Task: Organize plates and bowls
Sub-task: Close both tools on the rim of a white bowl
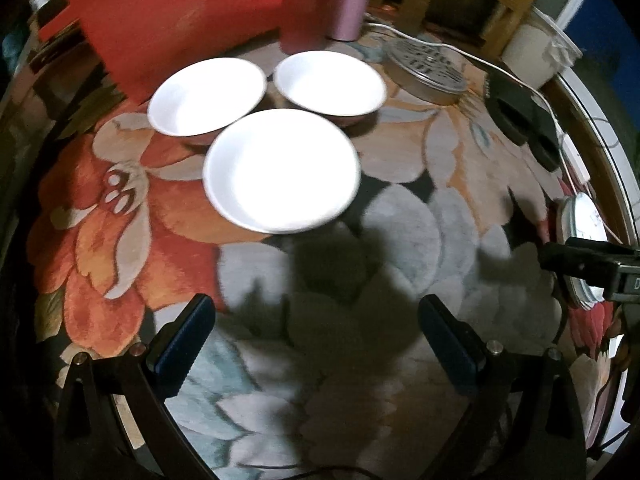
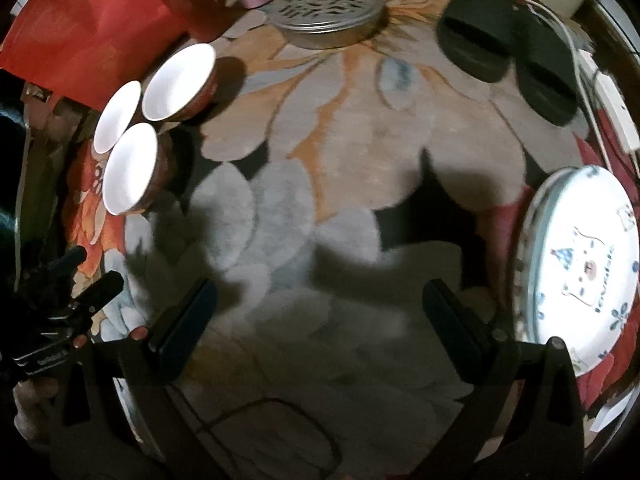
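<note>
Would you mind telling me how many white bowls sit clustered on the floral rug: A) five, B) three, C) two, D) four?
B: the left wrist view shows three white bowls, one nearest, one back left and one back right, grouped together on the floral rug.

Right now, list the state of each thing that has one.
left hand-held gripper: open, empty.
right hand-held gripper: open, empty.
three bowls: upright, empty, clustered side by side, unstacked.
plates: stacked, bear-print one on top.
perforated metal lid: lying flat on the rug.
</note>
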`<state>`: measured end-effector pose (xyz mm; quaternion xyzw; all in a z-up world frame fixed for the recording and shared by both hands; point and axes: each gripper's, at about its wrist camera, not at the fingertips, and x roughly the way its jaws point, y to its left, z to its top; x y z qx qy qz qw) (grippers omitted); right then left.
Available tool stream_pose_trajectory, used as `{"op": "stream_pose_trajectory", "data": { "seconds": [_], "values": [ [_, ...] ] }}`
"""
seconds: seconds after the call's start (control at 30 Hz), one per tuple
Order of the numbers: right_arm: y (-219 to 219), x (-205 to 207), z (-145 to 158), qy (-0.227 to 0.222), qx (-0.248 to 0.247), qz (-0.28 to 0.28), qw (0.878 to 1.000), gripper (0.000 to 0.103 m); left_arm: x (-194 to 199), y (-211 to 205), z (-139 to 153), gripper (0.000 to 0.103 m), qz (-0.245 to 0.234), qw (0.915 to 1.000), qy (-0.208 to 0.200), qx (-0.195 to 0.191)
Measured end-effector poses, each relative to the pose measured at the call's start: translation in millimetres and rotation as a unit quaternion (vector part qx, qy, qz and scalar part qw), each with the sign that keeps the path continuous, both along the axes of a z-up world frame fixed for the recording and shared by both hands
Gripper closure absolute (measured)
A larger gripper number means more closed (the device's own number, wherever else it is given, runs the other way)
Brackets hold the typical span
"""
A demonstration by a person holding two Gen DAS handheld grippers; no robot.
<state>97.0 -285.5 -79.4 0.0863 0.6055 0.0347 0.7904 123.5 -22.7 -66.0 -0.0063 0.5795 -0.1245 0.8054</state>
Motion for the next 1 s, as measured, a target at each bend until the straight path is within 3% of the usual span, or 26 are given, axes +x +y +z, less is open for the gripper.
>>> {"op": "stream_pose_trajectory", "data": {
  "seconds": [0.33,0.6,0.77,0.87,1.0],
  "values": [
    [50,52,-12,-0.002,0.020,0.045,0.999,0.000,29,35,-9,0.002,0.059,0.9982,0.002,-0.013],
    [92,85,-30,0.001,0.085,0.062,0.994,0.003,59,60,-14,0.007,0.109,0.9937,-0.004,-0.025],
    [102,99,-45,0.013,0.121,0.045,0.992,0.028,74,70,-25,0.024,0.138,0.9893,0.008,-0.047],
    [106,106,-52,0.017,0.139,0.036,0.989,0.041,82,66,-32,0.049,0.138,0.9889,0.014,-0.053],
    [115,113,-56,0.014,0.145,0.046,0.988,0.061,89,57,-41,0.059,0.137,0.9889,0.020,-0.054]
  ]
}}
